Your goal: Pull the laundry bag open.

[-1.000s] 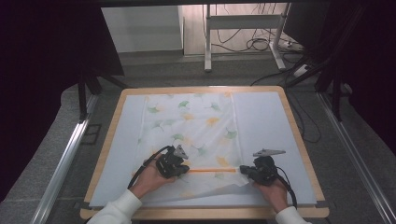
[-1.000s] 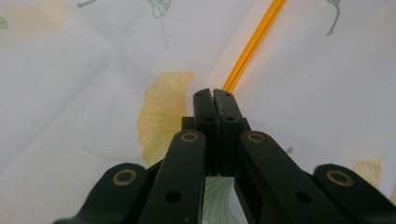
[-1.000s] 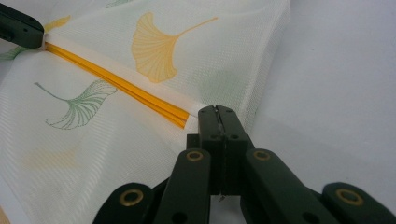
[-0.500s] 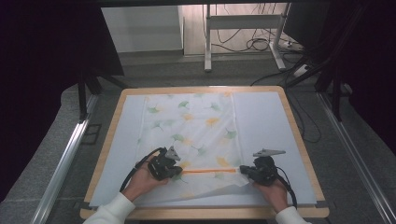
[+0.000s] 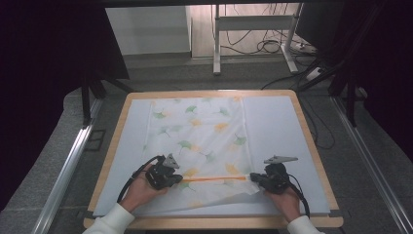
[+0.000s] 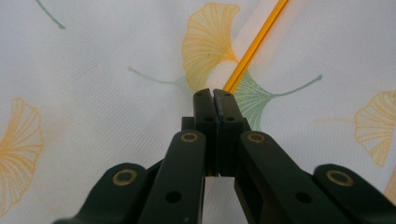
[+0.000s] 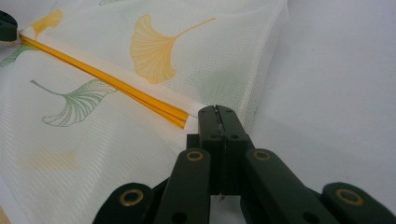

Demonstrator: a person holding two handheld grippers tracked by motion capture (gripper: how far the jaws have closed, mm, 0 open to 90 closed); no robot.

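Item: one sheer white mesh cloth printed with yellow and green ginkgo leaves (image 5: 204,131), lying on the pale blue mat (image 5: 277,126) of the wood-rimmed table (image 5: 311,146). We find its far portion spread flat toward 12 o'clock, while its near edge, finished with a narrow orange hem band (image 5: 214,178), is raised and stretched taut from 9 o'clock to 3 o'clock between our two tools. Left gripper (image 6: 213,95): jaws pressed together on the cloth at the band's left end. Right gripper (image 7: 215,112): jaws likewise pinched on the cloth at the band's right end, by the corner. Status, as we judge it: both ends of the near hem are secured and lifted, so the grasping is done; a fold appears to be only starting, with the hem at 6 o'clock, well short of the far edge. Remaining: carrying the hem toward 12 o'clock, laying it down, aligning edges, and releasing.
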